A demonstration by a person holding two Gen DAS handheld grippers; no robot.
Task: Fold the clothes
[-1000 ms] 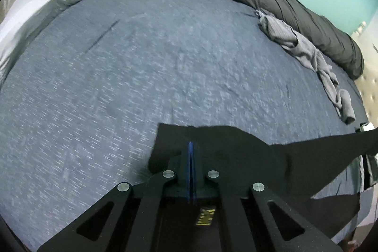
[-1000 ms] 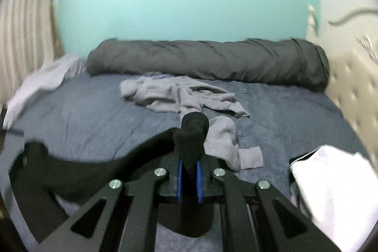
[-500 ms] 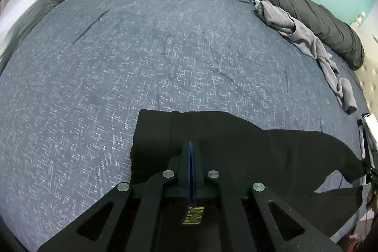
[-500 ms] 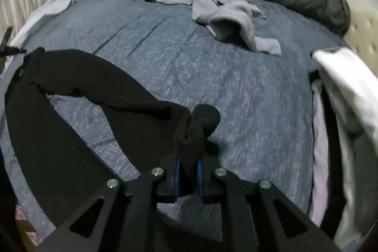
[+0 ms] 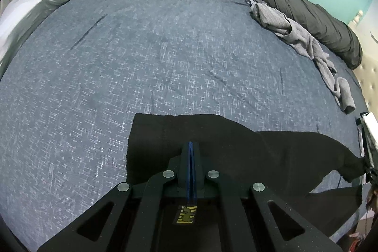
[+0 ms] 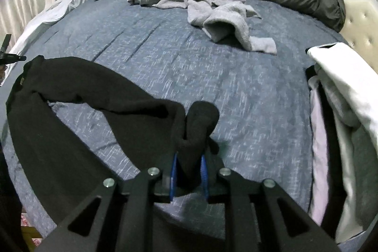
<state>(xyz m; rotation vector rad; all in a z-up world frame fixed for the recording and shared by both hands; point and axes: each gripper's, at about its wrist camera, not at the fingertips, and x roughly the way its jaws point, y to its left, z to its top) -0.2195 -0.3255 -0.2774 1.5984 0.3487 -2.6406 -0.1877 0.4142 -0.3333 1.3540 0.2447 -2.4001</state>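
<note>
Black garment (image 5: 212, 141) lies at the bed's (image 5: 165, 51) near edge, long axis spanning both grippers — left gripper (image 5: 190, 145) clenched on one end, right gripper (image 6: 189, 157) jaws just been opening, bunched end between them, seemingly letting go.

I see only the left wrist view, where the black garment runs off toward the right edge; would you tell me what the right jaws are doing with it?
Observer: The right gripper has a bunched end of the black garment between its jaws, which have just been opening.
Operator: Thank you. What lies to the right of that gripper?
Observer: A stack of clothes, a white piece on top, sits at the edge of the bed.
</note>
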